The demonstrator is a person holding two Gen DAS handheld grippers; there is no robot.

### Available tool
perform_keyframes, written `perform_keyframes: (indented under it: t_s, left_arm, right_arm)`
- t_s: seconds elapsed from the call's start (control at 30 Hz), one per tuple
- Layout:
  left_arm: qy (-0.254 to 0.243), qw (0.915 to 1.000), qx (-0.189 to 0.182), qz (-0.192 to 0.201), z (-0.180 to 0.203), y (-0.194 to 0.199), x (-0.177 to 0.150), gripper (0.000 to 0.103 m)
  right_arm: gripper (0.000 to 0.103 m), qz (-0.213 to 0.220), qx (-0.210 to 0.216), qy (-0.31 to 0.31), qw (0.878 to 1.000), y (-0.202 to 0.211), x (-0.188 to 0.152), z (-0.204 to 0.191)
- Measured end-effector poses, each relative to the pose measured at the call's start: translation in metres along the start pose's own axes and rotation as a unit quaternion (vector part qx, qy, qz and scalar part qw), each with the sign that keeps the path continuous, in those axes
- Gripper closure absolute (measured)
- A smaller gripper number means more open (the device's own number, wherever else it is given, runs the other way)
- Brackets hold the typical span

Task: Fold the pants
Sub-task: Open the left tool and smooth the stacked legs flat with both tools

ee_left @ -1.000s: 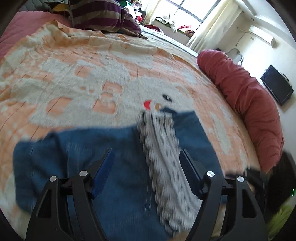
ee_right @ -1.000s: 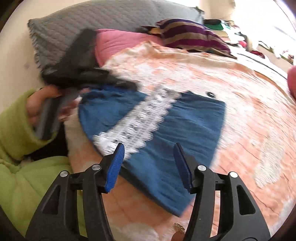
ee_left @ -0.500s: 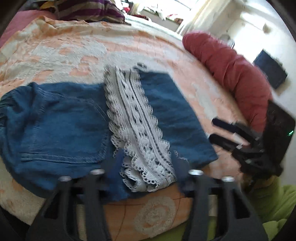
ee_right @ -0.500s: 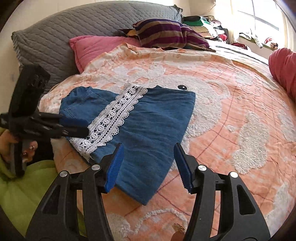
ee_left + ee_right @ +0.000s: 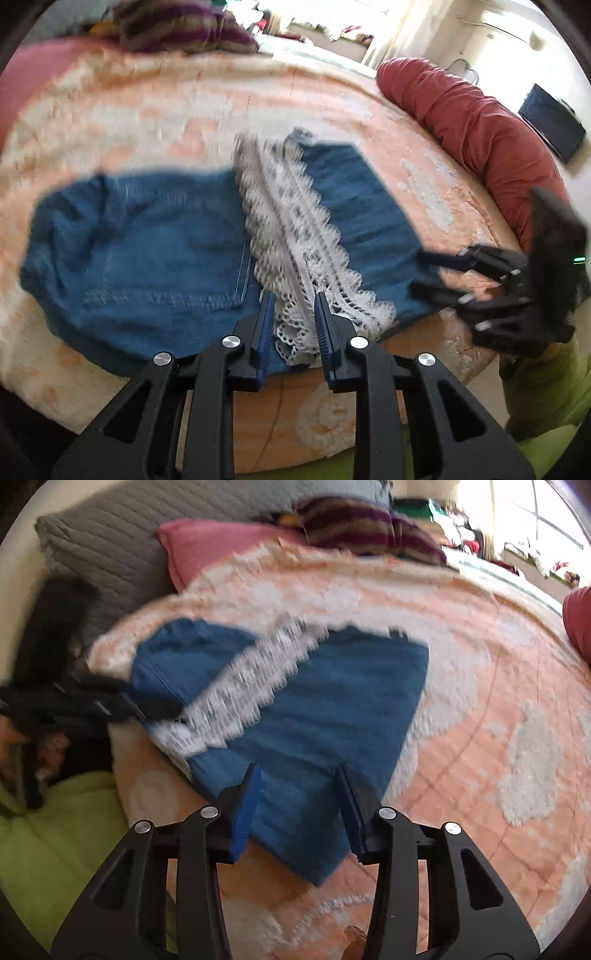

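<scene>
Pants [image 5: 155, 251] lie flat on the bed [image 5: 155, 122], lace [image 5: 295, 236] across the middle. Left gripper [image 5: 293, 314] pinches the near lace edge; right gripper [image 5: 297, 794], closing, straddles the near denim corner. Best grab every layer, then lift both together.

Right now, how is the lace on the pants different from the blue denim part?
The lace is white with holes and a wavy edge; the denim is solid blue with stitched seams. The lace is a narrow strip; the denim covers far more of the blanket. The left gripper has lace between its fingers; the right gripper, closing, has only denim. Both belong to the same pants, lying flat.
</scene>
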State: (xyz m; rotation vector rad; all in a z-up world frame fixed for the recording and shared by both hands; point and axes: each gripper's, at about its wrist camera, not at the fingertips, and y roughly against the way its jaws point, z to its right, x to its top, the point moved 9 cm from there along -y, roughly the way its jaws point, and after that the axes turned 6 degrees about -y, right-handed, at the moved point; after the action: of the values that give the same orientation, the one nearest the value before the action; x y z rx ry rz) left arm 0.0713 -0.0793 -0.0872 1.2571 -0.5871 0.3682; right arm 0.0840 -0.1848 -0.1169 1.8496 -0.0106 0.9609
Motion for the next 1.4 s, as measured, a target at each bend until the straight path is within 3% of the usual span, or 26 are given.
perform_keyframes:
  t_s: [0.07, 0.13, 0.2, 0.27, 0.37, 0.47, 0.6, 0.77, 0.87, 1.13, 1.2, 1.4]
  left_arm:
    - [-0.030, 0.9994, 0.002, 0.018, 0.015, 0.009, 0.009, 0.069]
    - [-0.058, 0.9982, 0.002, 0.015, 0.028, 0.006, 0.010, 0.068]
    - [-0.072, 0.9974, 0.000, -0.006, 0.035, -0.005, 0.004, 0.068]
    - [-0.081, 0.9955, 0.022, -0.045, 0.029, -0.022, -0.008, 0.067]
    - [-0.052, 0.9964, 0.018, -0.063, 0.015, -0.028, -0.015, 0.054]
    - [-0.046, 0.9970, 0.012, -0.062, 0.011, -0.026, -0.015, 0.054]
    - [-0.045, 0.9978, 0.011, -0.048, 0.011, -0.021, -0.012, 0.049]
    - [-0.036, 0.9989, 0.019, -0.024, 0.011, -0.006, -0.003, 0.045]
    - [-0.034, 0.9990, 0.028, -0.012, 0.009, 0.003, 0.000, 0.034]
    - [-0.035, 0.9980, 0.051, 0.007, 0.002, 0.019, 0.007, 0.024]
    - [-0.033, 0.9974, 0.063, 0.011, -0.002, 0.023, 0.008, 0.012]
    - [-0.024, 0.9962, 0.080, 0.024, -0.013, 0.037, 0.010, 0.008]
  right_arm:
    - [0.068, -0.006, 0.005, -0.007, 1.000, -0.004, -0.006, 0.001]
    - [0.068, -0.005, 0.008, -0.010, 1.000, -0.003, -0.008, 0.001]
    - [0.068, -0.006, 0.012, -0.016, 1.000, -0.001, -0.008, 0.003]
    - [0.067, -0.004, 0.013, -0.014, 1.000, 0.002, -0.010, 0.003]
    - [0.064, 0.000, 0.014, -0.019, 1.000, 0.003, -0.012, 0.004]
    - [0.061, 0.003, 0.017, -0.025, 1.000, 0.004, -0.011, 0.005]
    - [0.046, 0.016, 0.021, -0.029, 0.999, 0.012, -0.007, 0.003]
    - [0.036, 0.031, 0.022, -0.039, 0.999, 0.021, -0.001, 0.004]
    - [0.029, 0.039, 0.019, -0.041, 0.998, 0.026, 0.004, 0.004]
    - [0.019, 0.057, 0.012, -0.040, 0.997, 0.037, 0.015, -0.001]
    - [0.018, 0.062, 0.010, -0.041, 0.997, 0.039, 0.018, -0.001]
    - [0.014, 0.078, 0.012, -0.038, 0.996, 0.048, 0.033, -0.006]
